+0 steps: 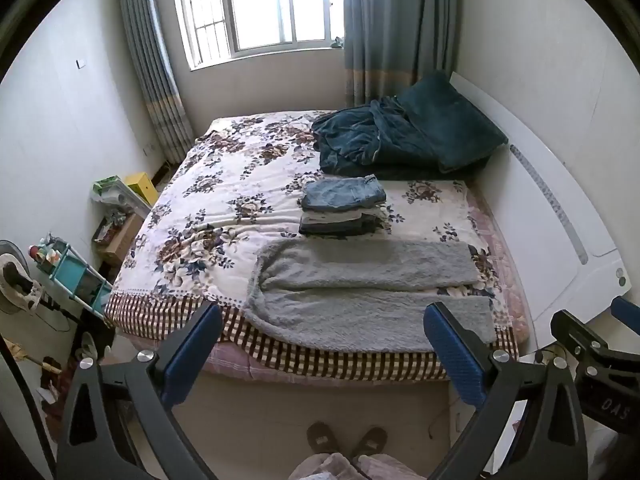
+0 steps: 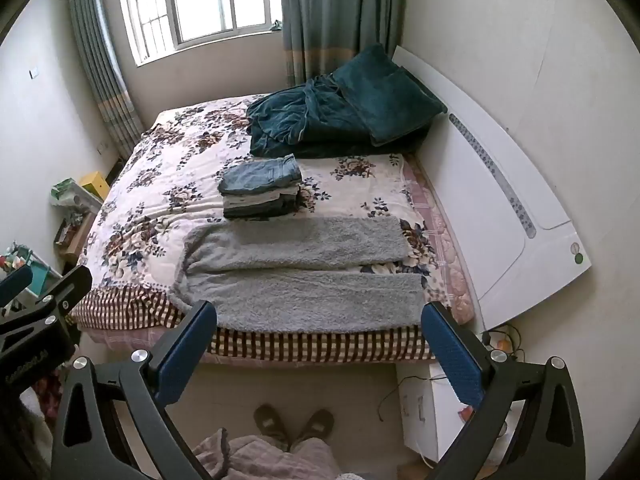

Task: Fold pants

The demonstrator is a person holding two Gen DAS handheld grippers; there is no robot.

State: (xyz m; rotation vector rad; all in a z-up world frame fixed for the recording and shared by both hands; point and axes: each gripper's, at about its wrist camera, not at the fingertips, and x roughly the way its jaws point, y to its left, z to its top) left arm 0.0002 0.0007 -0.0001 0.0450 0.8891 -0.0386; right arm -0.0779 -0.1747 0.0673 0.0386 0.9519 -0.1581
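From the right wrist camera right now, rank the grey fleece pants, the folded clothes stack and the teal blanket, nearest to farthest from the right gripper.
1. Grey fleece pants, at the bed's near edge, just beyond the right gripper.
2. Folded clothes stack, mid-bed.
3. Teal blanket, far end near the window.

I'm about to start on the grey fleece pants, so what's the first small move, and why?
Probably lower both open grippers, left gripper and right gripper, to the near leg of the grey pants. The pants lie spread flat with legs apart at the bed edge, and neither gripper holds anything yet.
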